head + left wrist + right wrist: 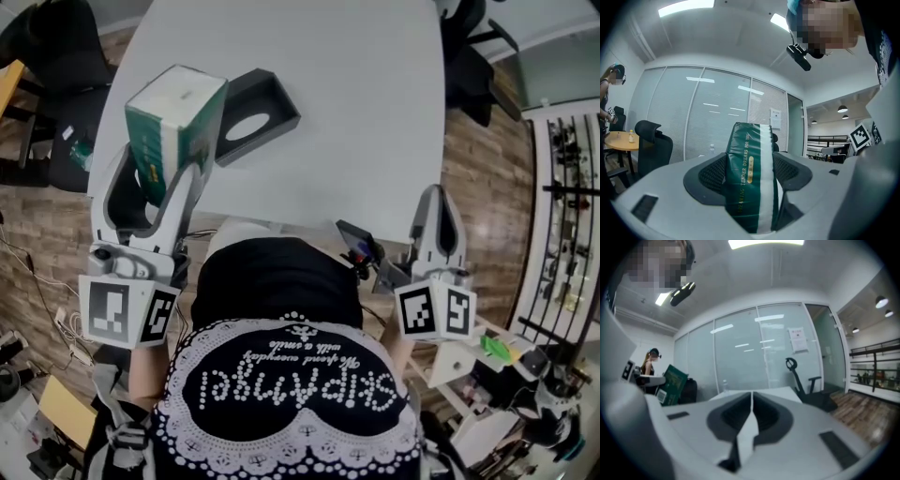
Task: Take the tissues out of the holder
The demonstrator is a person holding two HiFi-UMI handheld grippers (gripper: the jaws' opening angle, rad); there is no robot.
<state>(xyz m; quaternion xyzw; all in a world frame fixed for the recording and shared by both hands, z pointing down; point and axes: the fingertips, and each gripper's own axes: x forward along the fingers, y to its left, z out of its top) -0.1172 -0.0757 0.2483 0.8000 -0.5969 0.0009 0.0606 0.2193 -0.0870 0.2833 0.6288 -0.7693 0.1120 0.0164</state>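
In the head view, the left gripper is holding the green tissue pack up over the table's left edge, just beside the black holder. In the left gripper view, its jaws are clamping the pack. In the right gripper view, the right gripper is pressing its jaws together on nothing.
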